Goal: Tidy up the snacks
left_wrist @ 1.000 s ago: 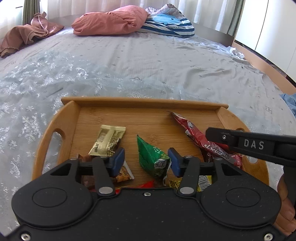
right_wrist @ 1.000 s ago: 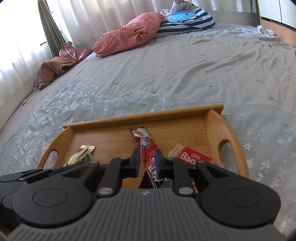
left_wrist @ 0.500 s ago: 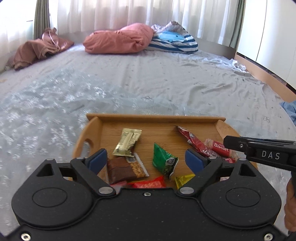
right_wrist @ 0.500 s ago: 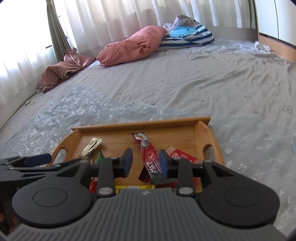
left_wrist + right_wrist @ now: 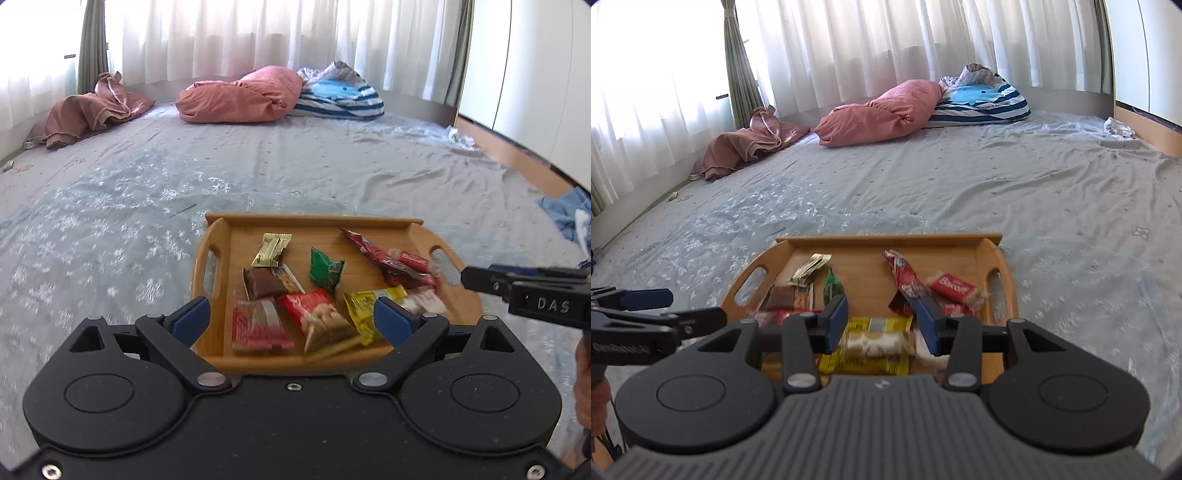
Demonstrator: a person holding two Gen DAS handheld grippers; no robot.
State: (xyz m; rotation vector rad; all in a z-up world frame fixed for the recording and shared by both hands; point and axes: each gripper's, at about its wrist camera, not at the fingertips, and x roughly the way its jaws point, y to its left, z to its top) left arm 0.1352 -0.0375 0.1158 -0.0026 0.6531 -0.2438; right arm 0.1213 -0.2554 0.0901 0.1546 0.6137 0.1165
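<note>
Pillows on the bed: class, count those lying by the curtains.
2: a pink pillow at the far side, and a striped pillow touching it on its right.

Wooden handled tray (image 5: 376, 220) on grey bedsheet (image 5: 110, 221); snack packets (image 5: 321, 321) inside tray (mostly near side); pink pillow (image 5: 240, 96) far behind.

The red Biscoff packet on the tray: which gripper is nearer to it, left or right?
Right. The right gripper hangs just short of the Biscoff packet, at its side of the wooden tray. The left gripper is at the tray's opposite half.
</note>
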